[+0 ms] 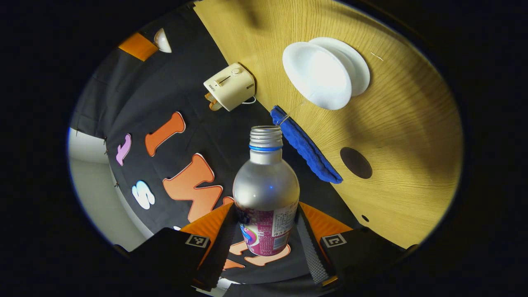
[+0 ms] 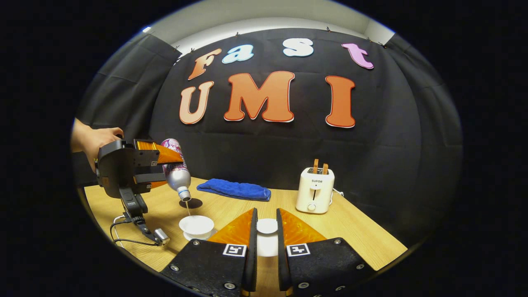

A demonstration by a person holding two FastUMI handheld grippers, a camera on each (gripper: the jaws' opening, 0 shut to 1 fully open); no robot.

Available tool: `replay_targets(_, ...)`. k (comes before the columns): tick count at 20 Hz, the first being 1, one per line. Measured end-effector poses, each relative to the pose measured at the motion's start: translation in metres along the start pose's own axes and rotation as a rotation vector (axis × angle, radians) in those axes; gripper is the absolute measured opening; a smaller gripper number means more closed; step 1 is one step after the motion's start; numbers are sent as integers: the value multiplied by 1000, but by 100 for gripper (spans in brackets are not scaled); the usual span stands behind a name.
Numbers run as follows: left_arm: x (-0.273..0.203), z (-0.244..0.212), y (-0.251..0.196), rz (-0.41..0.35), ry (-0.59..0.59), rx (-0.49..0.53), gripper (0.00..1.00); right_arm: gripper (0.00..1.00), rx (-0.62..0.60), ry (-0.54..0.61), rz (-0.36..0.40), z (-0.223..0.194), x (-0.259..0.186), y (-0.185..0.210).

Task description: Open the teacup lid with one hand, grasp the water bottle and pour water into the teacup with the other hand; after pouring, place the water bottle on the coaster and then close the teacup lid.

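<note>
My left gripper point(image 1: 266, 222) is shut on the silver water bottle point(image 1: 266, 185), its cap off. The bottle is tipped mouth-down over the white teacup point(image 1: 317, 76) on its saucer. In the right gripper view the left gripper point(image 2: 173, 163) holds the bottle point(image 2: 176, 173) above the open teacup point(image 2: 196, 225), and a thin stream of water point(image 2: 187, 208) falls into the cup. My right gripper point(image 2: 267, 218) is shut on the white teacup lid point(image 2: 267, 227), held right of the cup. The dark round coaster point(image 2: 190, 203) point(image 1: 356, 162) lies on the table behind the cup.
A folded blue towel point(image 2: 234, 189) point(image 1: 307, 148) lies at the table's back edge. A cream toaster point(image 2: 315, 189) point(image 1: 229, 86) stands at the back right. A person's hand point(image 2: 93, 140) holds the left gripper, whose cable point(image 2: 136, 237) trails over the wooden table point(image 2: 363, 239).
</note>
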State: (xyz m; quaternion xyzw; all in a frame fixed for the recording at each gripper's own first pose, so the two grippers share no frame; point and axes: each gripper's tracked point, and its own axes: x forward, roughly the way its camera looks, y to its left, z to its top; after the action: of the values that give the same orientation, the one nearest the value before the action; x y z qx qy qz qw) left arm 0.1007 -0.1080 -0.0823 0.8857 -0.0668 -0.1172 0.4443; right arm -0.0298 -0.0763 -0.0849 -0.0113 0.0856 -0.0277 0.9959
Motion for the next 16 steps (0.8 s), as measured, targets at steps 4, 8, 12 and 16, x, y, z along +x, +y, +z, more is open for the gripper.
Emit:
replay_targets(4, 0, 2, 5, 16, -3, 16, 83, 22, -7, -3, 5, 2, -1, 2)
replay_targets(8, -1, 4, 7, 34, -4, 20, 87, 22, -10, -1, 5, 1, 0, 3)
replay_targets(12, -1, 3, 12, 63, -7, -8, 84, 22, 0, -4, 9, 2, 0, 4)
replay_targets(16, -4, -1, 22, 122, -16, -84, 84, 21, 14, -4, 8, 4, 2, 4)
